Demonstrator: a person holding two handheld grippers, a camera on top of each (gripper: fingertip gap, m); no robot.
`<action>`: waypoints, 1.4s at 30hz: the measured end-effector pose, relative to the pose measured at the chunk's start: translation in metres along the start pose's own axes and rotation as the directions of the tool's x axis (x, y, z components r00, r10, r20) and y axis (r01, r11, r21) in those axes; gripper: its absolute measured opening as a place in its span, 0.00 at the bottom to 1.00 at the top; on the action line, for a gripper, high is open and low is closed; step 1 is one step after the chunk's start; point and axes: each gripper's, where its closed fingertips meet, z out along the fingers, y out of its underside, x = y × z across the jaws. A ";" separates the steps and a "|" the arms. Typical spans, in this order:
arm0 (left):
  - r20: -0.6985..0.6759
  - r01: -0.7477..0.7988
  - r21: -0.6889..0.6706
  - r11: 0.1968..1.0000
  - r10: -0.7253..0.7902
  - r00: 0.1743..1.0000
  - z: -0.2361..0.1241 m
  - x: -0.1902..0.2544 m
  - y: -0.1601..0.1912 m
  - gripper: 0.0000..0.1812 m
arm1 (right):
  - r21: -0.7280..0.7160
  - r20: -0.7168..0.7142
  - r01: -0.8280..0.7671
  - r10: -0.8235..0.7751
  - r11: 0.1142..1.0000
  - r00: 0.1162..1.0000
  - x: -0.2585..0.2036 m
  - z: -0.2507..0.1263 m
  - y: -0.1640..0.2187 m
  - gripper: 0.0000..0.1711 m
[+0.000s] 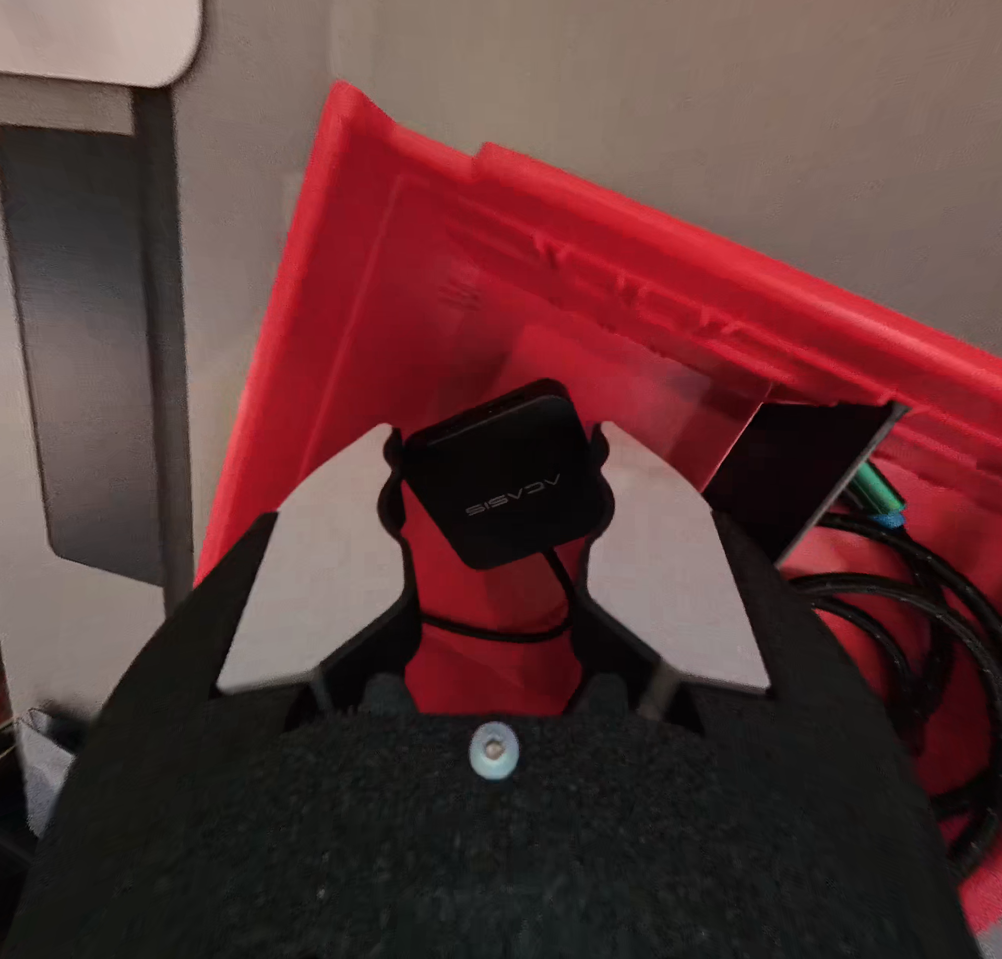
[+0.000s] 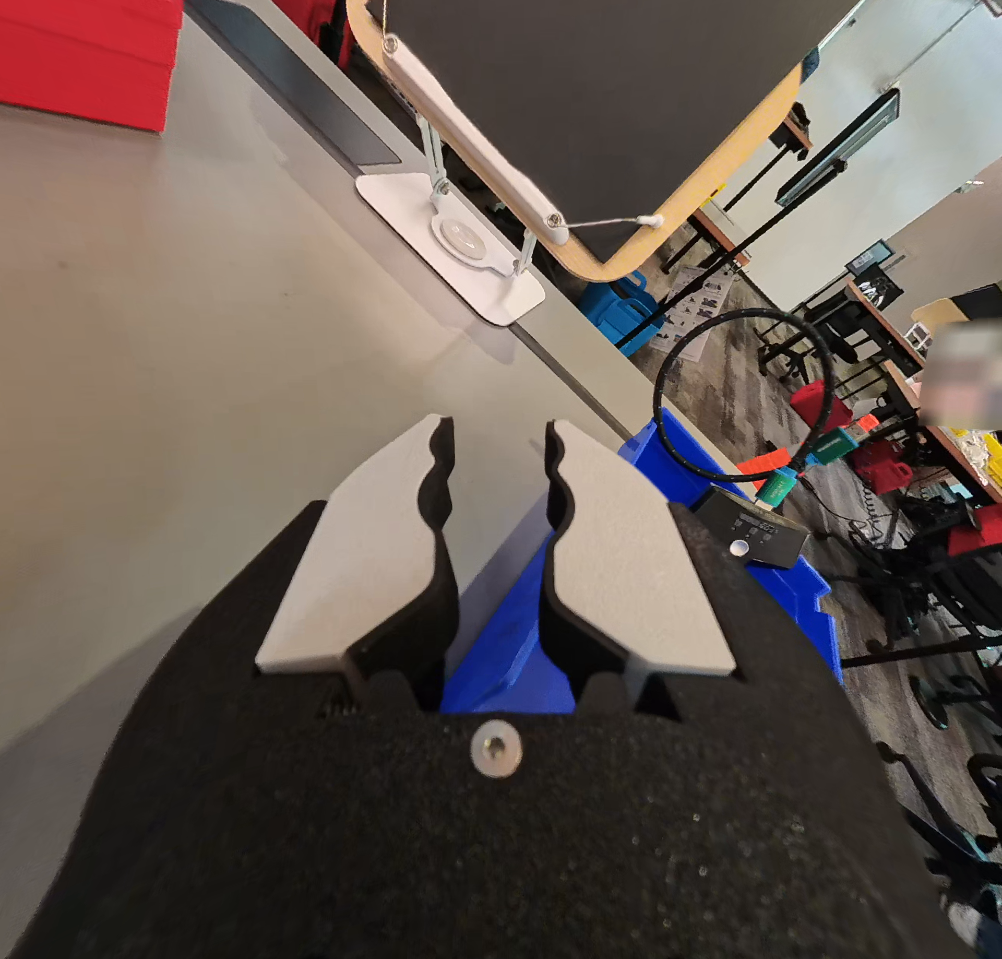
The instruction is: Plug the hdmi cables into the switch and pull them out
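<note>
We are pinching the black switch in the left gripper above a red bin holding cables. Our right gripper is hanging spread and empty over the desk, beside a blue bin.

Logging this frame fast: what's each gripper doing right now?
Left gripper: shut on the small black box, over the red bin.
Right gripper: open, holding nothing.
</note>
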 end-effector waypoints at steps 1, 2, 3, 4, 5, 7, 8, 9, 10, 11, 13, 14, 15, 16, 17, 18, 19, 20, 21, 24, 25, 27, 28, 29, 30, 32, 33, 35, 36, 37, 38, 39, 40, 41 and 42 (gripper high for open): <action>0.041 0.006 0.056 0.998 -0.008 0.999 -0.009 -0.004 -0.005 0.35 | 0.009 0.006 -0.011 0.011 1.000 1.000 -0.001 0.000 -0.002 0.19; 0.107 -0.005 0.118 0.993 -0.007 0.994 -0.020 -0.010 -0.012 0.10 | 0.018 0.020 -0.027 0.027 0.999 0.999 -0.003 0.001 -0.004 0.19; 0.183 -0.036 0.174 0.984 0.003 0.983 -0.033 -0.016 -0.018 0.00 | 0.025 0.044 -0.047 0.046 0.999 0.998 -0.007 0.003 -0.007 0.19; 0.237 -0.069 0.208 0.976 0.018 0.971 -0.044 -0.019 -0.023 0.00 | 0.035 0.071 -0.064 0.061 0.997 0.996 -0.011 0.006 -0.010 0.19; 0.280 -0.086 0.209 0.974 0.025 0.960 -0.052 -0.020 -0.025 0.00 | 0.047 0.097 -0.078 0.073 0.996 0.993 -0.016 0.009 -0.014 0.19; 0.343 -0.086 0.181 0.980 0.019 0.939 -0.062 -0.024 -0.023 0.00 | 0.059 0.159 -0.094 0.083 0.994 0.984 -0.029 0.017 -0.023 0.21; 0.338 -0.064 0.182 0.981 -0.002 0.941 -0.064 -0.023 -0.021 0.00 | 0.063 0.177 -0.084 0.072 0.994 0.982 -0.034 0.020 -0.026 0.21; 0.309 -0.012 0.177 0.984 -0.044 0.950 -0.063 -0.022 -0.017 0.00 | 0.069 0.186 -0.070 0.056 0.995 0.981 -0.038 0.022 -0.029 0.21; 0.262 0.058 0.166 0.984 -0.100 0.960 -0.060 -0.019 -0.011 0.01 | 0.075 0.195 -0.056 0.041 0.996 0.980 -0.041 0.022 -0.031 0.21; 0.201 0.133 0.155 0.979 -0.163 0.966 -0.056 -0.015 -0.006 0.06 | 0.083 0.200 -0.050 0.033 0.995 0.979 -0.043 0.021 -0.033 0.21; 0.084 0.299 0.086 0.950 -0.306 0.948 -0.044 -0.008 0.006 0.17 | 0.100 0.211 -0.065 0.043 0.993 0.976 -0.046 0.017 -0.035 0.21; 0.016 0.366 0.045 0.930 -0.367 0.930 -0.037 0.000 0.009 0.28 | 0.103 0.214 -0.077 0.053 0.992 0.975 -0.047 0.014 -0.034 0.21; -0.038 0.413 -0.010 0.911 -0.413 0.910 -0.029 0.008 0.011 0.39 | 0.106 0.213 -0.085 0.060 0.991 0.975 -0.047 0.012 -0.033 0.21; -0.056 0.428 -0.072 0.901 -0.432 0.900 -0.022 0.014 0.015 0.43 | 0.109 0.211 -0.091 0.066 0.990 0.975 -0.047 0.009 -0.031 0.21; -0.047 0.406 -0.118 0.906 -0.414 0.909 -0.014 0.018 0.019 0.46 | 0.111 0.209 -0.098 0.073 0.989 0.975 -0.047 0.007 -0.030 0.21; -0.027 0.366 -0.153 0.918 -0.374 0.927 -0.007 0.019 0.020 0.46 | 0.114 0.206 -0.107 0.082 0.988 0.975 -0.047 0.004 -0.028 0.21; -0.024 0.340 -0.162 0.926 -0.348 0.937 -0.002 0.020 0.017 0.46 | 0.116 0.205 -0.117 0.091 0.986 0.974 -0.046 0.002 -0.026 0.20; -0.043 0.339 -0.152 0.929 -0.349 0.936 0.000 0.020 0.009 0.43 | 0.114 0.208 -0.126 0.100 0.985 0.973 -0.047 0.000 -0.024 0.20; -0.037 0.329 -0.163 0.930 -0.339 0.940 0.003 0.017 0.006 0.40 | 0.111 0.210 -0.130 0.105 0.985 0.972 -0.047 -0.001 -0.023 0.20; -0.045 0.296 -0.221 0.929 -0.313 0.949 0.014 0.013 0.003 0.41 | 0.109 0.198 -0.105 0.082 0.988 0.977 -0.045 -0.007 -0.022 0.20; -0.057 0.294 -0.234 0.927 -0.315 0.947 0.018 0.014 0.003 0.41 | 0.105 0.190 -0.095 0.074 0.990 0.979 -0.044 -0.009 -0.021 0.20; -0.075 0.290 -0.255 0.922 -0.318 0.945 0.023 0.015 0.002 0.42 | 0.100 0.173 -0.084 0.066 0.991 0.983 -0.040 -0.013 -0.020 0.20; -0.084 0.294 -0.258 0.920 -0.324 0.942 0.024 0.015 0.001 0.42 | 0.098 0.168 -0.088 0.070 0.991 0.983 -0.038 -0.015 -0.018 0.20; -0.095 0.297 -0.262 0.918 -0.331 0.939 0.026 0.017 0.001 0.42 | 0.094 0.164 -0.095 0.079 0.991 0.983 -0.035 -0.017 -0.017 0.20; -0.098 0.296 -0.277 0.914 -0.334 0.938 0.028 0.018 0.004 0.41 | 0.092 0.160 -0.104 0.088 0.990 0.983 -0.034 -0.018 -0.015 0.20; -0.082 0.273 -0.331 0.903 -0.315 0.945 0.034 0.019 0.015 0.42 | 0.088 0.156 -0.118 0.104 0.989 0.982 -0.031 -0.019 -0.013 0.20; -0.076 0.261 -0.349 0.900 -0.305 0.949 0.037 0.020 0.020 0.43 | 0.087 0.154 -0.121 0.106 0.989 0.982 -0.030 -0.019 -0.013 0.20; -0.070 0.253 -0.377 0.891 -0.300 0.951 0.043 0.023 0.029 0.43 | 0.084 0.150 -0.114 0.101 0.990 0.984 -0.029 -0.019 -0.013 0.20; -0.079 0.255 -0.379 0.890 -0.305 0.949 0.046 0.025 0.031 0.44 | 0.083 0.149 -0.111 0.097 0.990 0.984 -0.029 -0.019 -0.014 0.20; -0.102 0.264 -0.356 0.896 -0.318 0.943 0.047 0.028 0.027 0.38 | 0.081 0.150 -0.109 0.096 0.991 0.984 -0.029 -0.018 -0.014 0.20; -0.106 0.262 -0.346 0.901 -0.315 0.943 0.047 0.028 0.026 0.38 | 0.081 0.150 -0.108 0.095 0.991 0.984 -0.030 -0.017 -0.015 0.20; -0.108 0.258 -0.339 0.904 -0.310 0.945 0.047 0.028 0.026 0.37 | 0.080 0.151 -0.106 0.093 0.991 0.984 -0.030 -0.017 -0.016 0.20; -0.108 0.258 -0.334 0.907 -0.308 0.945 0.047 0.028 0.026 0.37 | 0.080 0.152 -0.103 0.090 0.991 0.984 -0.030 -0.016 -0.016 0.20; -0.109 0.257 -0.327 0.909 -0.306 0.946 0.047 0.028 0.026 0.37 | 0.080 0.154 -0.102 0.088 0.992 0.984 -0.031 -0.015 -0.017 0.20; -0.111 0.256 -0.315 0.914 -0.303 0.947 0.047 0.028 0.026 0.37 | 0.081 0.154 -0.098 0.085 0.992 0.984 -0.032 -0.015 -0.019 0.20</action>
